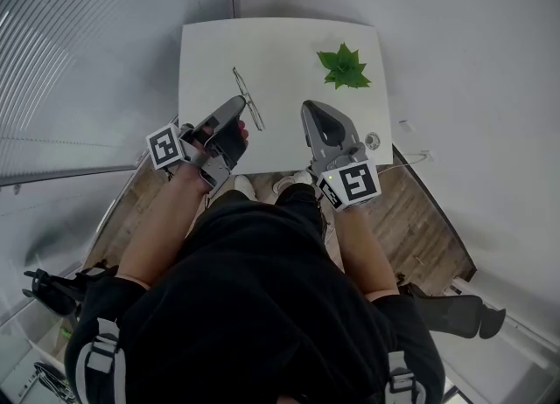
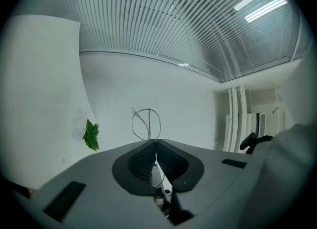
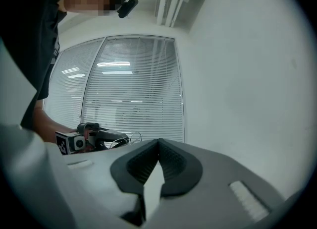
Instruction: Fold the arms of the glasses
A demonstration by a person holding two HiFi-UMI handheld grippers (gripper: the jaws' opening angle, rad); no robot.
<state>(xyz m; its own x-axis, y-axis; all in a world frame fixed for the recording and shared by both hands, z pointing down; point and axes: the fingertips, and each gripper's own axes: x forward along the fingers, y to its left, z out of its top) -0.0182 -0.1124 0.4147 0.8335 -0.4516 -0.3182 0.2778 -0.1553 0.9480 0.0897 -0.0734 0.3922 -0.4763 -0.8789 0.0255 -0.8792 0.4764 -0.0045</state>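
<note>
The thin wire-framed glasses [image 1: 248,94] hang over the white table [image 1: 289,39], and my left gripper [image 1: 239,103] is shut on them from the near left. In the left gripper view my left gripper [image 2: 155,142] has its jaws pressed together on the frame, with a lens loop of the glasses [image 2: 146,123] sticking up past the tips. My right gripper [image 1: 308,107] sits to the right of the glasses, apart from them, shut with nothing between its jaws. In the right gripper view my right gripper [image 3: 158,141] shows its tips meeting, and the left gripper [image 3: 88,139] with the glasses [image 3: 131,137] is off to the left.
A green leaf-shaped ornament [image 1: 344,67] lies at the table's far right and also shows as the ornament [image 2: 91,135] in the left gripper view. A small round object [image 1: 373,141] sits near the table's right front corner. Window blinds [image 3: 124,89] fill the wall on the left.
</note>
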